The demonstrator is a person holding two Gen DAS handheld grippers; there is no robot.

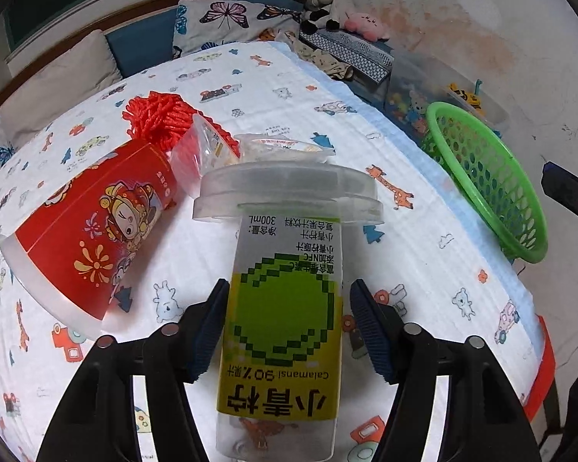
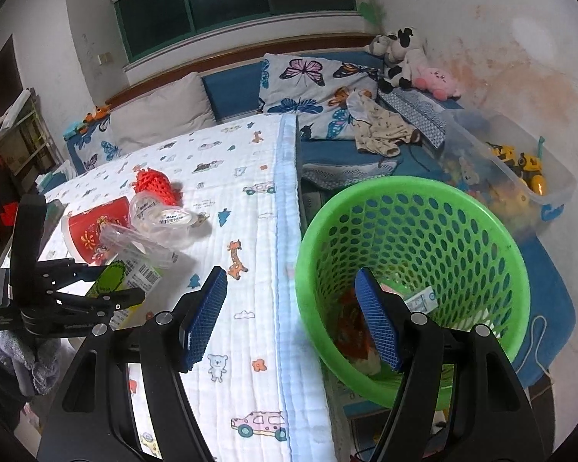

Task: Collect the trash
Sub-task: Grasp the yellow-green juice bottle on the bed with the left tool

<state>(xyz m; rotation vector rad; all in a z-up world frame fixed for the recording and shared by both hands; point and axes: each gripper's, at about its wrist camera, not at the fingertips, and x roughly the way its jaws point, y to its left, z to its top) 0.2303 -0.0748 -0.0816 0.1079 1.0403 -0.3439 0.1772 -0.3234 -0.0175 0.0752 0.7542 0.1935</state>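
A clear plastic juice bottle (image 1: 285,308) with a yellow-green label lies on a white cartoon-print blanket (image 1: 289,88) spread over the bed. The left gripper (image 1: 287,325) straddles the bottle with jaws apart; the left pad (image 1: 208,327) looks to be against the label, the right pad stands clear. Just beyond lie a red paper cup (image 1: 92,238) on its side, clear plastic wrappers (image 1: 250,150) and a red mesh net (image 1: 162,111). The right gripper (image 2: 293,321) hangs empty and open over the blanket's edge, beside a green perforated basket (image 2: 416,231) holding some scraps.
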